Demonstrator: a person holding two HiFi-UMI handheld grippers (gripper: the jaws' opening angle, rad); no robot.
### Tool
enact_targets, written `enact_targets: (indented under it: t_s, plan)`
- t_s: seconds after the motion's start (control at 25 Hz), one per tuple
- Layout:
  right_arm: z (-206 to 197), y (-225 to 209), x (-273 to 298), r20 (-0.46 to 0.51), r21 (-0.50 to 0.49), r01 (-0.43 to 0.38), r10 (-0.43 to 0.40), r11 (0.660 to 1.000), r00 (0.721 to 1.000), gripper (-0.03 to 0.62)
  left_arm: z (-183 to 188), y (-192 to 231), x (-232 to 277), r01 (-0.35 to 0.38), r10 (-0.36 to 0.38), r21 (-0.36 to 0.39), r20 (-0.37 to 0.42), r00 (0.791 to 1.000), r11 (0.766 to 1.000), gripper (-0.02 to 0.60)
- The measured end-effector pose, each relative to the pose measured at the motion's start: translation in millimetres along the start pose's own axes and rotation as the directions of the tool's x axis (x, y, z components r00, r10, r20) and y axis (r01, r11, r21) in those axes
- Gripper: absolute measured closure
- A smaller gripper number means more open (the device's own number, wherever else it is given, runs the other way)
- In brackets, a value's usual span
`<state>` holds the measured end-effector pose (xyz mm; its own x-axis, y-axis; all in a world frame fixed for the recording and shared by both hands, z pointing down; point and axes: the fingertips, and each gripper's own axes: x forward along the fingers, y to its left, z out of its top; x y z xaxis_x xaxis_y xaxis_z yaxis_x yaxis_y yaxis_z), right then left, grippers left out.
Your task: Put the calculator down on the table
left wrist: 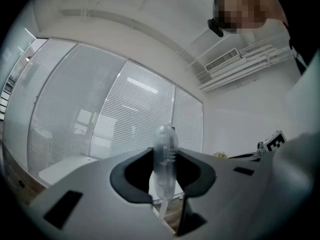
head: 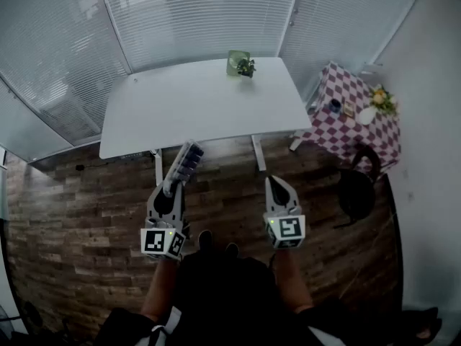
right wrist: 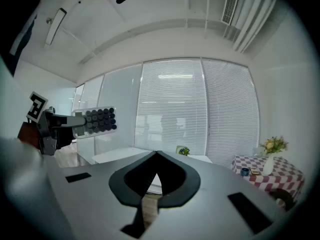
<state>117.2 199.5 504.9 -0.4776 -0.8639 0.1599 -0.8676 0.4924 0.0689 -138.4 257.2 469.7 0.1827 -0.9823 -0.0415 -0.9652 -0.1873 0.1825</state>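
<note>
The calculator (head: pixel 184 164), pale with rows of dark round keys, sticks out forward from my left gripper (head: pixel 173 186), which is shut on its near end. In the left gripper view the calculator (left wrist: pixel 164 159) stands edge-on between the jaws. From the right gripper view the calculator (right wrist: pixel 96 121) shows its keys at the left, held level in the air. My right gripper (head: pixel 277 188) is shut with its tips together and nothing in it; the same holds for the right gripper (right wrist: pixel 157 154) in its own view. Both grippers hang over the wooden floor, short of the white table (head: pixel 173 110).
A small potted plant (head: pixel 240 64) stands at the table's far edge. To the right is a checked-cloth side table (head: pixel 353 125) with flowers (head: pixel 380 98) and small items, and a dark round stool (head: pixel 356 192) beside it. Blinds cover the windows behind the table.
</note>
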Motion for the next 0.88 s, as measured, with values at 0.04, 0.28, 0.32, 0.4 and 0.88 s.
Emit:
enact_targets:
  t_s: [0.04,0.28,0.32,0.4,0.88]
  plan:
    - [0.1,1.2,-1.2,-0.003,0.003,-0.012,0.012,1.0,1.0,0.589,-0.2,-1.0,0.0,-0.004,0.004,0.002,0.001,1.0,1.0,0.482]
    - [0.7,1.2,-0.8,0.002,-0.004,-0.037,0.037,0.999,0.999,0.589,-5.2,-5.8,0.0,-0.016,0.016,0.007,-0.003,1.0,1.0,0.482]
    - [1.1,0.6,-1.0,0.005,-0.004,-0.035,0.035,0.999,0.999,0.589,-6.3,-6.2,-1.1,-0.018,0.018,0.006,-0.003,1.0,1.0,0.482]
    - [0.6,1.3,-2.1,0.008,0.003,-0.037,0.037,0.999,0.999,0.589,-7.0,-5.6,-3.7,-0.024,0.024,0.006,-0.001,1.0,1.0,0.482]
    - [-7.4,0.4,-7.2,-0.008,0.032,-0.043,0.043,0.999,0.999,0.589,-6.4,-8.0,-12.3,-0.053,0.053,0.007,0.004,0.999,0.999,0.482]
